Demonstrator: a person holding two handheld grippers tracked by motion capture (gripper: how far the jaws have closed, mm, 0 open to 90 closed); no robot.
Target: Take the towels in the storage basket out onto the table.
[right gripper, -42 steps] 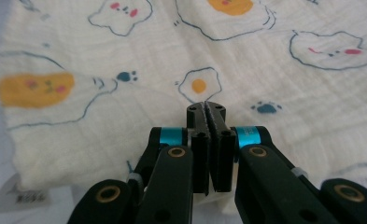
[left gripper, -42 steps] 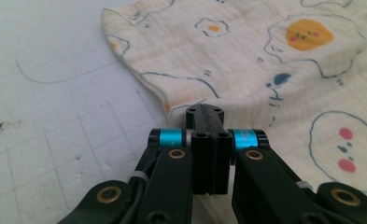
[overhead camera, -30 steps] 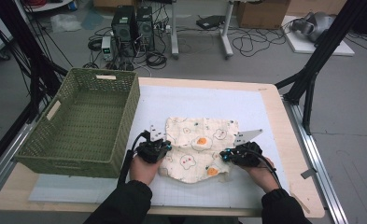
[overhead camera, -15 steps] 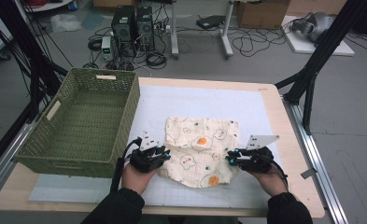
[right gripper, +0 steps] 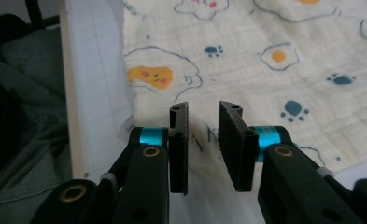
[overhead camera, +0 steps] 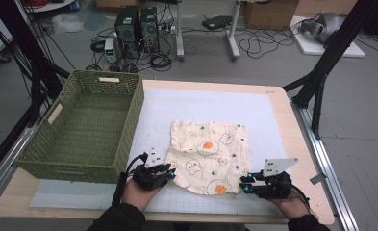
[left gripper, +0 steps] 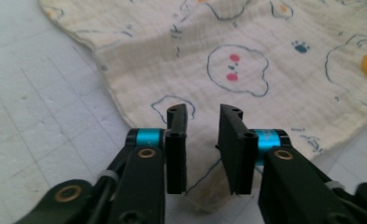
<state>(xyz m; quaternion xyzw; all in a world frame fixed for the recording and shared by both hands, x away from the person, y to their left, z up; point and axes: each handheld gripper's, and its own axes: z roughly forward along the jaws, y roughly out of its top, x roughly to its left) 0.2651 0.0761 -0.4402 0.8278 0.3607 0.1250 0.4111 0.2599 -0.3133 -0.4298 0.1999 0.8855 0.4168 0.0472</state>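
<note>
- Your left gripper (left gripper: 202,122) and right gripper (right gripper: 202,119) each stand with a narrow gap between the jaws, gripping nothing; both have just been opening, and the cloth's near edge lies under and between the jaws without being pinched
- The egg-print cloth (overhead camera: 207,155) lies flat on the white mat (overhead camera: 273,122) at the bench's near side, right of the green basket (overhead camera: 83,127)
- Close too shallow and you may catch only the hem, so a corner could slip free as you lift
- Uneven bites may skew the fold
- Compared with a second ago, both grippers sit nearer you, at the near corners, and the cloth looks smoother, more spread
</note>
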